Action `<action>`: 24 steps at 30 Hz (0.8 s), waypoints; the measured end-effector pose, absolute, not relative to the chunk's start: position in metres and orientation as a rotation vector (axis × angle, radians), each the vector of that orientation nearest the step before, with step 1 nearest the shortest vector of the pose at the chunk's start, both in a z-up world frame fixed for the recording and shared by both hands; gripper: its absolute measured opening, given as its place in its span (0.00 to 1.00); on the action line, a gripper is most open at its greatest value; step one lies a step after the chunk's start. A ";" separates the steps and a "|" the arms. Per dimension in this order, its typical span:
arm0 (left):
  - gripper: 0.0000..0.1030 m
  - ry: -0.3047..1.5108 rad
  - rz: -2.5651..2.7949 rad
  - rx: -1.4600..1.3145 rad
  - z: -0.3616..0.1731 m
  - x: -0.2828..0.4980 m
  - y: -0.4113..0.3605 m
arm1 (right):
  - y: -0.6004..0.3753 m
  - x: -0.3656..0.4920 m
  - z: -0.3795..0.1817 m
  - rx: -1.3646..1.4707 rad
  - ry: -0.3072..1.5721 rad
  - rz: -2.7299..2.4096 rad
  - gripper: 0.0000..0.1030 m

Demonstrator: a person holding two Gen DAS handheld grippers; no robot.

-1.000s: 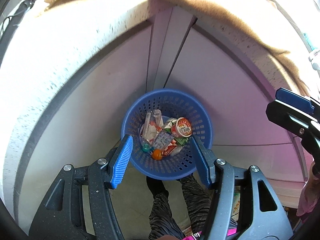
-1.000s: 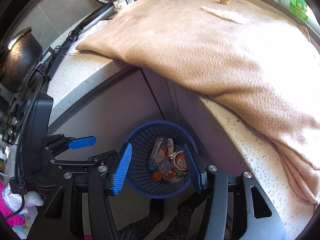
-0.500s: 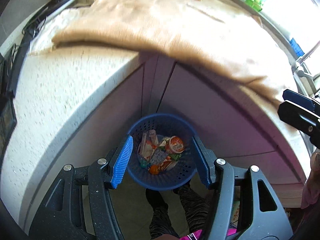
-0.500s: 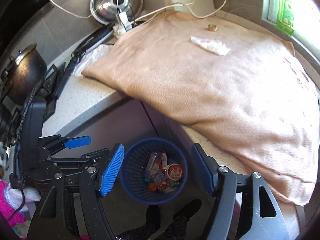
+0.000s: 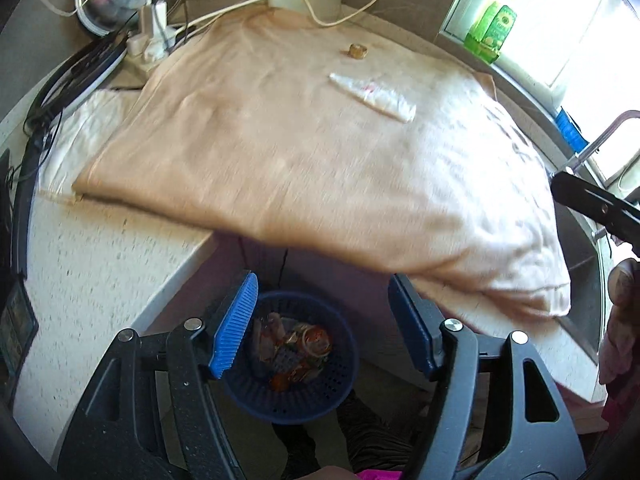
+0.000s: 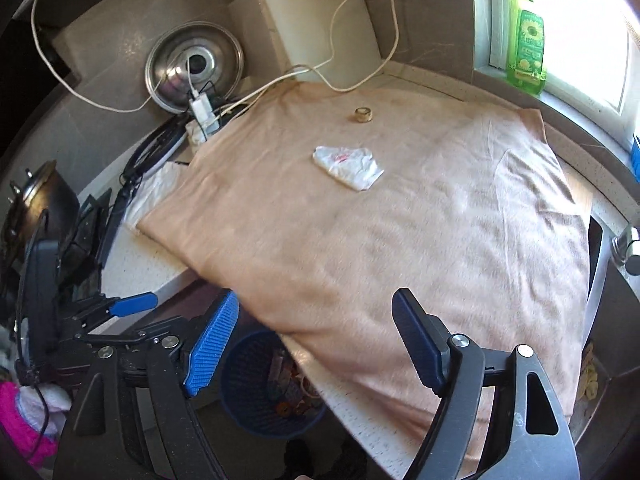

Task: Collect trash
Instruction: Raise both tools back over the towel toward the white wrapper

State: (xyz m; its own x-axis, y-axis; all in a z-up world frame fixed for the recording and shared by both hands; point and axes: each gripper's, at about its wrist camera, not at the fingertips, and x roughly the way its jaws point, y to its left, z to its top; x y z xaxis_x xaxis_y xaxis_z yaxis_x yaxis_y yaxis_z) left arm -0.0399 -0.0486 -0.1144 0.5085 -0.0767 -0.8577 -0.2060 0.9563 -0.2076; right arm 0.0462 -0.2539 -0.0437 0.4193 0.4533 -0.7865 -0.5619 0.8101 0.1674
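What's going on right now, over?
Left gripper and right gripper open, empty. Crumpled wrapper and small cap on the towel. Path clear.

Open left tool point(image 5: 322, 328) hangs over blue trash basket point(image 5: 298, 400) below counter.

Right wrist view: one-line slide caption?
Open right gripper above tan cloth bearing a crumpled wrapper and small cap; blue basket below.

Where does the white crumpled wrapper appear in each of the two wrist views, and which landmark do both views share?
Left wrist view: the white crumpled wrapper lies upper right of centre on the beige cloth.
Right wrist view: the wrapper lies just above centre on the same cloth.
Shared landmark: the small gold cap sits just beyond the wrapper in both views.
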 end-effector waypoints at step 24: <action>0.68 1.052 0.148 -0.382 -0.122 0.151 -0.076 | -0.209 0.291 -0.045 -0.132 1.022 0.828 0.77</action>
State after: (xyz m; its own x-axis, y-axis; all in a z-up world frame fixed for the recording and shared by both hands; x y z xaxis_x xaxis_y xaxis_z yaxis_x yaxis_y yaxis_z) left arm 0.1508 -0.0761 -0.1216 0.4934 -0.0621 -0.8676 -0.2990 0.9246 -0.2362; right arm 0.2910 -0.2087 -0.0450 0.2538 0.5493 -0.7961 -0.6654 0.6965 0.2685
